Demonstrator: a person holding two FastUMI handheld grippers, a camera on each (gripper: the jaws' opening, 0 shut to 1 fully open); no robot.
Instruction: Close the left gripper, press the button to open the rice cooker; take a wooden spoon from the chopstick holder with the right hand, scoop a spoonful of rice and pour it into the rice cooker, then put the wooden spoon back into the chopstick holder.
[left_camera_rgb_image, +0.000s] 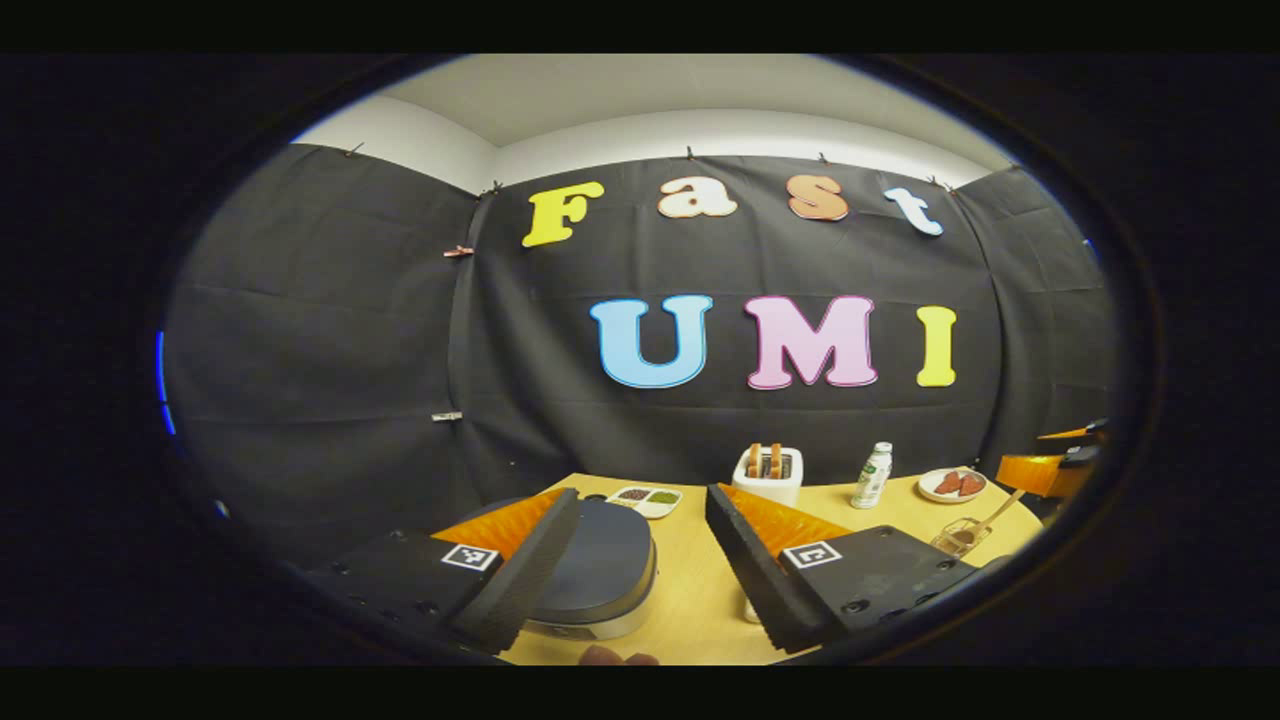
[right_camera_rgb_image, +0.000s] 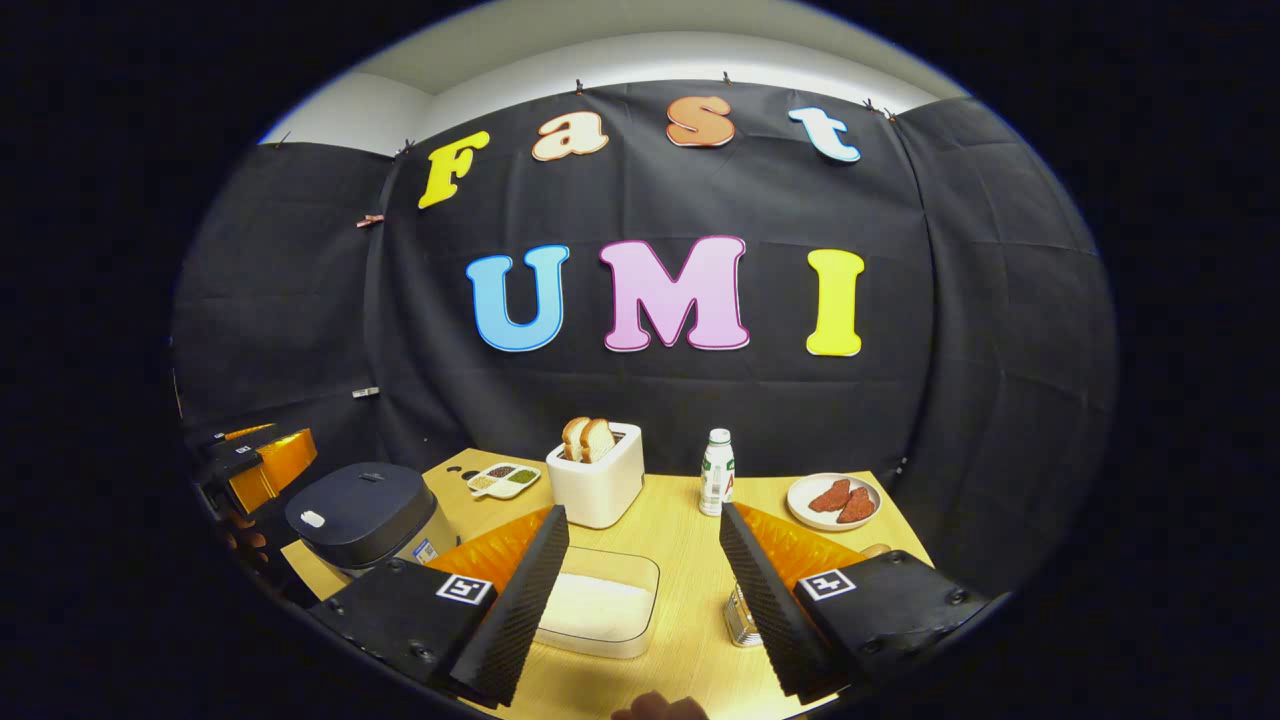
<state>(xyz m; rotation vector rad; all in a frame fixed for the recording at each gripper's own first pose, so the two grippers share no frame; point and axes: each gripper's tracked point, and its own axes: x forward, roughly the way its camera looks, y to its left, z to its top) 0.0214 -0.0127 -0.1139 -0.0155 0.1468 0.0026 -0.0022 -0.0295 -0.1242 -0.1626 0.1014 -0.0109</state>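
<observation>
Judging by the shut lid of the rice cooker (right_camera_rgb_image: 365, 515) at the table's (right_camera_rgb_image: 680, 545) left, nothing is done yet — both the left gripper (left_camera_rgb_image: 640, 565) and right gripper (right_camera_rgb_image: 640, 600) hang with fingers spread wide, holding nothing. Its dark, smooth, rounded top awaits pressing; a clear rice tray (right_camera_rgb_image: 597, 605) sits near, and the chopstick holder (left_camera_rgb_image: 958, 537) with its wooden spoon (left_camera_rgb_image: 998, 512) stands right.

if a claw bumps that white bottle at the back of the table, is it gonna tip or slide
The bottle is tall and narrow on a small base, so a knock near its cap would probably tip it. It looks like light plastic, so a low push may slide it on the smooth wooden table. On its side, its round body could roll.
</observation>
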